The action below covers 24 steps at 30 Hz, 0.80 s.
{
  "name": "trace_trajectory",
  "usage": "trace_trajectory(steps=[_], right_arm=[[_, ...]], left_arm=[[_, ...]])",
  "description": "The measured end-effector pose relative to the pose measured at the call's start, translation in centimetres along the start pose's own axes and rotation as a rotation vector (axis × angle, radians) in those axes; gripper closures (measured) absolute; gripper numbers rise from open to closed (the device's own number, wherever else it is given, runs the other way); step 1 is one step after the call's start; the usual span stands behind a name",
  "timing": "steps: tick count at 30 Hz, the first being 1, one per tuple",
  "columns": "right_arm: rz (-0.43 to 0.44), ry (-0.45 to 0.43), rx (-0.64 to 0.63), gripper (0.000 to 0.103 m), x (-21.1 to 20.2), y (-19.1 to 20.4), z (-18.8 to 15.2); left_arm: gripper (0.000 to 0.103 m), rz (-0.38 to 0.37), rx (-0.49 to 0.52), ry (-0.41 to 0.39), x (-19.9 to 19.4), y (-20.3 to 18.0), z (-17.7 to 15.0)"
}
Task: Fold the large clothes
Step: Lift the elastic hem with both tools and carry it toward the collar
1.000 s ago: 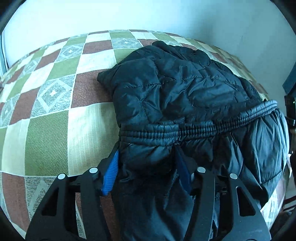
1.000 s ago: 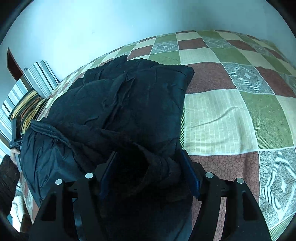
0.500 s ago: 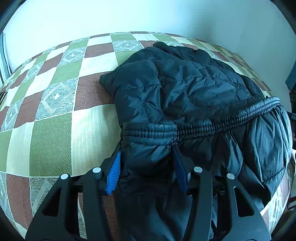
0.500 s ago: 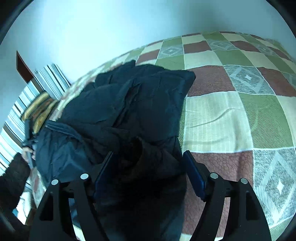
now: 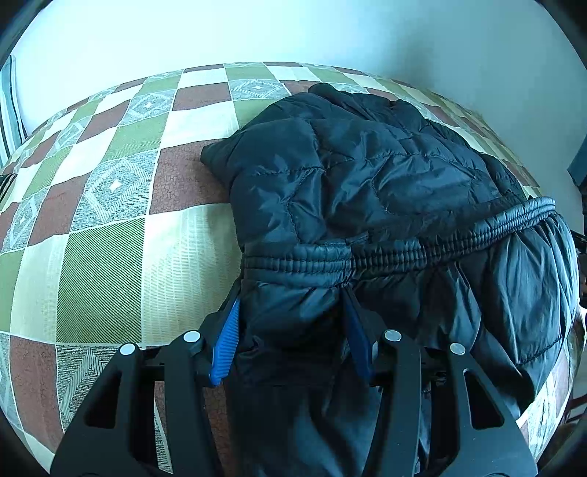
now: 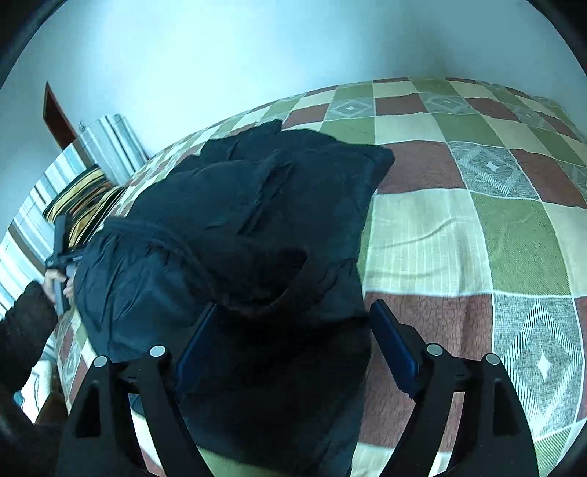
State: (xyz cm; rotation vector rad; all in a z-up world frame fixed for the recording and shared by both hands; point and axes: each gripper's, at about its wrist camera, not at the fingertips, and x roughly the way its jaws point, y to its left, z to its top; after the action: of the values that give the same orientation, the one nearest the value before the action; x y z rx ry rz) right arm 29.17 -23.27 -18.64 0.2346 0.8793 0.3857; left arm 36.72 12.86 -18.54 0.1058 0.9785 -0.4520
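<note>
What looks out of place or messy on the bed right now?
The dark puffer jacket is folded unevenly: its elastic hem runs slanted across the pile, and fabric bunches between the left gripper pads. Nothing looks torn or spilled on the checked bedspread.

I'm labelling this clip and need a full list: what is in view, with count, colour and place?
jacket: one, dark navy quilted, folded on the bed, elastic hem nearest the cameras
bedspread: one, green, brown and cream checks, under the jacket
striped cushion: one, yellow and black, at the bed's far edge
wall: pale, behind the bed
left tool: black, blue pads, clamped on the hem
right tool: black, jaws just opening, fabric loose between
hand: one, dark sleeve, holding the other tool's handle
</note>
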Motion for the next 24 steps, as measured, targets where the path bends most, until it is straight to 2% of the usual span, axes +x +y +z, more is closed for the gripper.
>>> trace_trajectory(steps=[4,5,7,10,12,14,17,21,24], right_arm=[[0.01,0.013,-0.007,0.024,1.3,0.2,0.7],[-0.007,0.024,-0.028,0.034,1.7,0.6,0.7],[-0.061,0.03,-0.058,0.046,2.2,1.2,0.7],[-0.096,0.008,-0.068,0.059,2.2,1.9,0.5],[-0.126,-0.007,-0.088,0.067,1.9,2.5,0.2],[-0.159,-0.02,-0.101,0.075,1.6,3.1,0.0],[-0.204,-0.038,-0.11,0.079,1.2,3.9,-0.3],[-0.25,-0.07,-0.105,0.082,0.2,4.6,-0.6],[-0.271,-0.113,-0.099,0.083,-1.3,5.2,-0.4]], left_arm=[[0.052,-0.003,0.001,0.001,0.0,0.0,0.0],[0.052,-0.005,0.002,0.003,0.0,0.1,0.1],[0.052,-0.001,0.005,0.002,0.0,0.0,0.0],[0.053,0.013,0.015,-0.003,0.0,-0.2,-0.1],[0.057,0.021,0.022,-0.01,-0.2,-0.5,-0.1],[0.07,0.034,0.024,-0.027,-0.6,-0.8,-0.2],[0.085,0.047,0.032,-0.051,-1.5,-1.6,-0.3],[0.091,0.085,0.042,-0.091,-2.7,-2.6,-0.7],[0.092,0.101,0.029,-0.154,-4.8,-3.0,-0.7]])
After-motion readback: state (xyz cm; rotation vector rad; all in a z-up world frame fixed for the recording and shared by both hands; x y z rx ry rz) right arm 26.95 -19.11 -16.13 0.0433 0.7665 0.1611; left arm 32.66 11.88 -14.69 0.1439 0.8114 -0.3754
